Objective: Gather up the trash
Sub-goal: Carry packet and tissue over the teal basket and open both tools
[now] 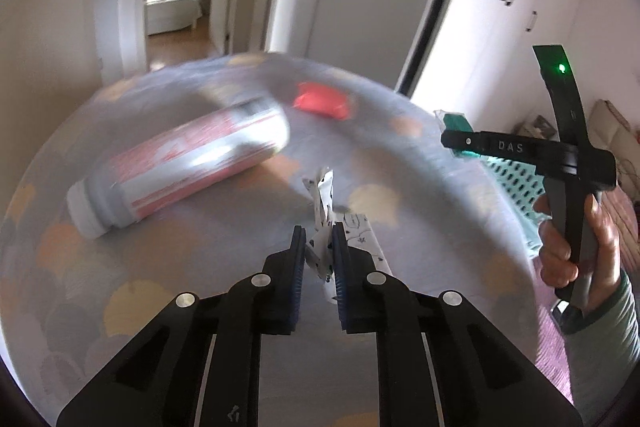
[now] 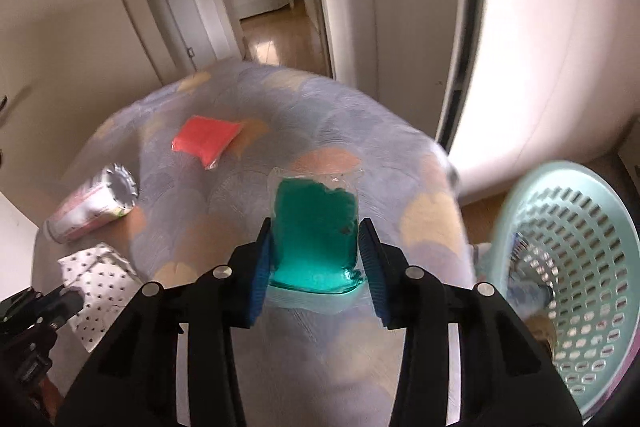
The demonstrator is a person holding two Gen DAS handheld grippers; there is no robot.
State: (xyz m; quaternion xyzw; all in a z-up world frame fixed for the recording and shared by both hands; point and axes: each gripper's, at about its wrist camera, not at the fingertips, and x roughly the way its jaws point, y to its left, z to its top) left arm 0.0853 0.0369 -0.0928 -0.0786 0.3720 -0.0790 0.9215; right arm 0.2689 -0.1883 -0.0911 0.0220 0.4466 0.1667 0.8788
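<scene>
Basket (image 2: 568, 267) holds trash – right gripper (image 2: 316, 255) clamps green pouch (image 2: 316, 227).

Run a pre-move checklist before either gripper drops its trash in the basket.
1. Right gripper holds the green pouch: ok, the pouch sits clamped between both fingers.
2. Left gripper holds the spotted paper: ok, pinched between the fingers.
3. Basket within view and mouth open toward the right gripper: ok.
4. Room in the basket: ok, a few items lie at the bottom.
5. Trash left on the bed: not ok, the bottle and the red packet remain.
</scene>
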